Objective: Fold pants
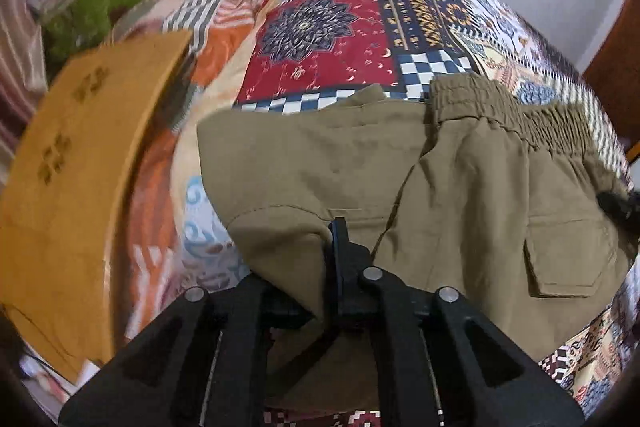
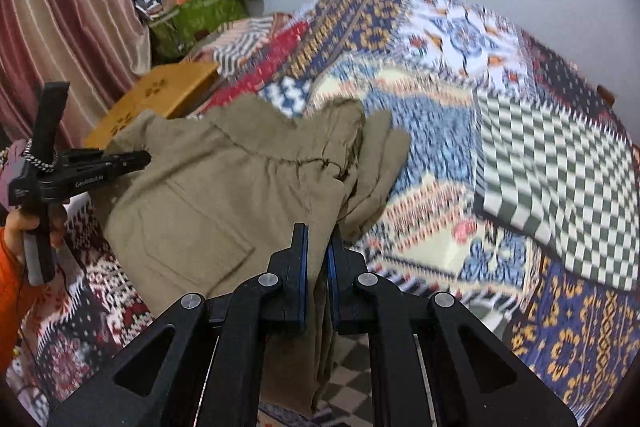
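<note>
Pants point(image 1: 320, 167) on the patchwork bedspread point(image 1: 320, 27) looked soft and limp; your left gripper point(image 1: 334, 259) and right gripper point(image 2: 318, 259) both pinched folded edges, best held by hem or waistband.

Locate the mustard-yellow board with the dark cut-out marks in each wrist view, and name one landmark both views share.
Left wrist: the yellow board fills the left side, left of the khaki pants.
Right wrist: it sits upper left, behind the pants.
Shared landmark: the green bag against the wall.
</note>
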Available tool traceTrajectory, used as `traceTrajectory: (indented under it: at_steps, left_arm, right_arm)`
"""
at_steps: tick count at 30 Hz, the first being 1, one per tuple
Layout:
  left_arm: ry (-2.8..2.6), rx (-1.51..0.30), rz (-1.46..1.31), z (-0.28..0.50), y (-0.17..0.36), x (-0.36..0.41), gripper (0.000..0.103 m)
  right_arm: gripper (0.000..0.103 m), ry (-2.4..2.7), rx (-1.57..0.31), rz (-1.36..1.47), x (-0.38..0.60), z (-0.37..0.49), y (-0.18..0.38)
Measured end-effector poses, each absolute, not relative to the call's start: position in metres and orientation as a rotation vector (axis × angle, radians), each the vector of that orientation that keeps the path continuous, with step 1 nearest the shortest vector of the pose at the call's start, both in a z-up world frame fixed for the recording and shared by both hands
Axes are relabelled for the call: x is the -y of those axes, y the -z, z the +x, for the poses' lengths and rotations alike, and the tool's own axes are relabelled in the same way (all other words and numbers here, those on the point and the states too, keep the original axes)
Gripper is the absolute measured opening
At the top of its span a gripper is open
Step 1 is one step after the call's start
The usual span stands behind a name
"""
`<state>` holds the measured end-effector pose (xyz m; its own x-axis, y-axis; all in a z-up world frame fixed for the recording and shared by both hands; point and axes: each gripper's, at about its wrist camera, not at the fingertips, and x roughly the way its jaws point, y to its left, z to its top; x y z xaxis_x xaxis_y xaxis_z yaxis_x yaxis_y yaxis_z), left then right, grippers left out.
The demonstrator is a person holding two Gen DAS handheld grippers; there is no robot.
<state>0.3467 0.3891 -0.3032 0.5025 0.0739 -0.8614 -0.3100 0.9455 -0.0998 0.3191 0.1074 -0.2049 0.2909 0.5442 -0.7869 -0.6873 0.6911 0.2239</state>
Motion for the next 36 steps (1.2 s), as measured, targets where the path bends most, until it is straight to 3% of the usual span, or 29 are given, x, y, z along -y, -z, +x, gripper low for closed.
traceTrajectory:
  at_steps: [4,6,8,10,13,22,36]
  left_arm:
    - [-0.251,-1.022,-0.244,0.343,0.301,-0.385,0.014]
    - [-0.257,-1.031,-0.228,0.339,0.299,-0.381,0.018]
    - [-0.258,-1.043,-0.225,0.333,0.297,-0.381,0.021]
    - [-0.259,-1.054,-0.229,0.325,0.294,-0.382,0.021]
    - [-0.286,-1.065,-0.231,0.31,0.291,-0.383,0.026]
    - [-0.331,-1.063,-0.232,0.265,0.258,-0.376,0.026]
    - [-0.22,-0.727,-0.158,0.175,0.101,-0.269,0.026]
  right_arm:
    - [0.015,-0.814,-1.003,-0.184,-0.107,0.317,0.208]
    - [0.024,-0.798,-1.006,-0.218,-0.107,0.312,0.207]
    - [0.042,-0.781,-1.003,-0.241,-0.106,0.31,0.205]
    - [0.051,-0.768,-0.998,-0.258,-0.101,0.306,0.201]
    - [0.052,-0.77,-1.002,-0.255,-0.092,0.301,0.196]
    - [0.052,-0.75,-0.959,-0.278,-0.064,0.27,0.164]
    - [0.052,-0.833,-0.658,-0.183,-0.036,0.187,0.044]
